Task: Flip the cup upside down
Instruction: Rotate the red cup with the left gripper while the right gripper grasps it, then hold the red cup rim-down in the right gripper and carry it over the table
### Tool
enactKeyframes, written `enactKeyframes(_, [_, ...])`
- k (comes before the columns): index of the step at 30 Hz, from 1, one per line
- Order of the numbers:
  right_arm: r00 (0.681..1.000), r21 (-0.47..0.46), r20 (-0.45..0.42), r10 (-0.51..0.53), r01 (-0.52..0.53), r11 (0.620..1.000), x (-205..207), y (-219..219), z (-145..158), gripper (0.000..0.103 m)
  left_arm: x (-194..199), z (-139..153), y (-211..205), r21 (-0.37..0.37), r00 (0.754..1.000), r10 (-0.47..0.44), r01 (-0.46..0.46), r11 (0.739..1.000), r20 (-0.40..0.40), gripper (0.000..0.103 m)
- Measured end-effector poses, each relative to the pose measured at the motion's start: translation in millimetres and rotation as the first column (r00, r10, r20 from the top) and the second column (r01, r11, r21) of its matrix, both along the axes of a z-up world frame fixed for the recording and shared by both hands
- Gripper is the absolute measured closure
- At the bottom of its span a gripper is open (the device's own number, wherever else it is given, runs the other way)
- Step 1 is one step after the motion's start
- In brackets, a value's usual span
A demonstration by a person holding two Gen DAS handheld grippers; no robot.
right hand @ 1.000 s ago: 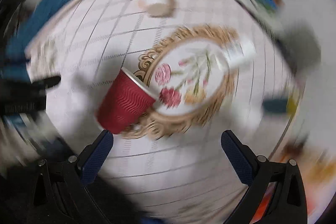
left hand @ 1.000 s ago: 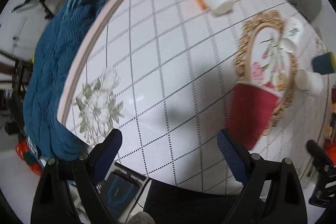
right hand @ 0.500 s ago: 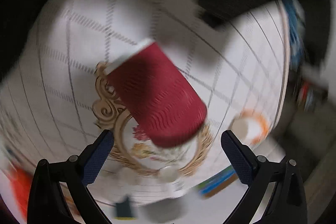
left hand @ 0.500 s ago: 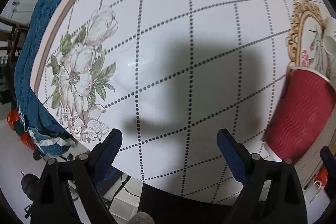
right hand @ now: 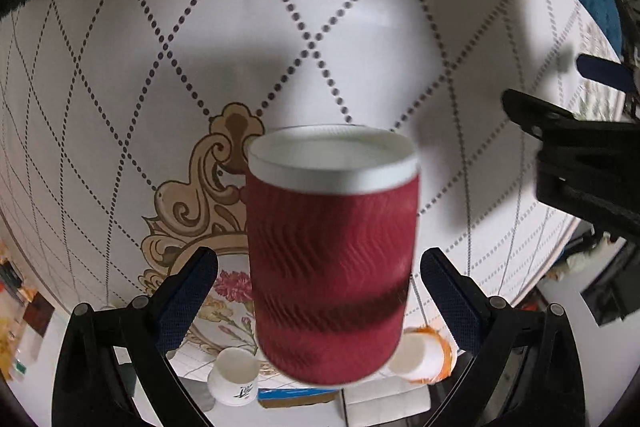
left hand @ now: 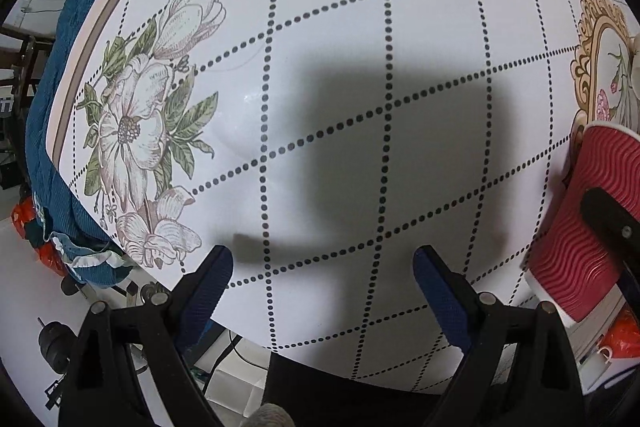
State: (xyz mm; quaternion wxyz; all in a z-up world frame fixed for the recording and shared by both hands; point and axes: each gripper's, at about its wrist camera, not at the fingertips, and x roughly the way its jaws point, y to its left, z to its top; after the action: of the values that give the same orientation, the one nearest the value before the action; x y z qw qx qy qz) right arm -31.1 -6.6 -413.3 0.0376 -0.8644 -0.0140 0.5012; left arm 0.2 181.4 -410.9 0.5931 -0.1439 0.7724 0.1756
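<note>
Red cup sat between the right gripper's spread jaws, fingers not touching it. Left gripper was spread wide too, empty, over the table edge.

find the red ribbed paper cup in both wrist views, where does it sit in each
Left wrist view: the red ribbed paper cup sits at the far right edge, partly behind a black finger of the right claw.
Right wrist view: the cup fills the centre, between the open right claw fingers, white rim toward the table.
Shared landmark: the gold ornate frame print on the tablecloth.
</note>
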Motion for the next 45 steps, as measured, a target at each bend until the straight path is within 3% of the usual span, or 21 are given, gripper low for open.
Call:
enactKeyframes(9, [1.000, -0.013, 0.009, -0.016, 0.016, 1.000, 4.6, -1.8, -17.5, 0.009, -3.3, -5.9, 8.9, 0.001, 1.000, -0.007, 0.007, 1.000, -0.007, 0.010])
enactKeyframes(11, [1.000, -0.018, 0.006, -0.029, 0.030, 0.999, 7.3, 1.0, -20.1, 0.022, -2.4, -5.0, 8.9, 0.003, 1.000, -0.009, 0.009, 1.000, -0.006, 0.011])
enactKeyframes(12, [0.999, -0.017, 0.005, -0.036, 0.036, 0.999, 6.6, 2.1, -21.6, 0.023, -1.0, -4.3, 9.0, 0.002, 1.000, -0.008, 0.008, 1.000, -0.006, 0.011])
enactKeyframes(23, [0.988, -0.006, -0.017, -0.156, 0.156, 0.988, -0.7, 41.9, -22.5, 0.025, -0.8, -4.5, 12.1, 0.010, 1.000, -0.011, 0.011, 1.000, -0.009, 0.011])
enactKeyframes(29, [0.950, 0.013, -0.032, -0.310, 0.310, 0.951, 10.4, 63.5, -20.8, 0.025, -5.4, -5.6, 17.7, 0.016, 1.000, -0.018, 0.018, 1.000, -0.010, 0.011])
enactKeyframes(32, [0.914, 0.027, -0.045, -0.402, 0.404, 0.914, 17.5, 91.5, -19.2, 0.025, 8.4, -2.6, 10.6, 0.019, 1.000, -0.027, 0.027, 0.999, -0.009, 0.011])
enactKeyframes(37, [0.812, 0.026, -0.076, -0.579, 0.582, 0.813, 30.9, 114.5, -10.5, 0.025, 31.1, 3.2, 4.7, 0.021, 0.999, -0.053, 0.053, 0.998, -0.002, 0.011])
enactKeyframes(41, [0.681, 0.012, -0.102, -0.725, 0.730, 0.684, 46.4, 127.3, -5.9, 0.025, 44.1, 2.8, 1.0, 0.023, 0.997, -0.074, 0.073, 0.997, 0.001, 0.011])
enactKeyframes(42, [0.625, 0.005, -0.113, -0.772, 0.778, 0.629, 53.3, 131.4, -4.1, 0.025, 46.5, 3.1, 0.1, 0.023, 0.997, -0.078, 0.078, 0.997, 0.001, 0.011])
enactKeyframes(44, [0.549, -0.004, -0.123, -0.827, 0.833, 0.554, 68.2, 133.6, -2.4, 0.025, 52.2, 4.1, -2.8, 0.025, 0.996, -0.089, 0.089, 0.996, 0.003, 0.011])
enactKeyframes(45, [0.488, -0.009, -0.129, -0.863, 0.870, 0.493, 77.8, 135.7, -1.9, 0.025, 54.6, 4.4, -3.4, 0.024, 0.996, -0.094, 0.094, 0.995, 0.003, 0.011])
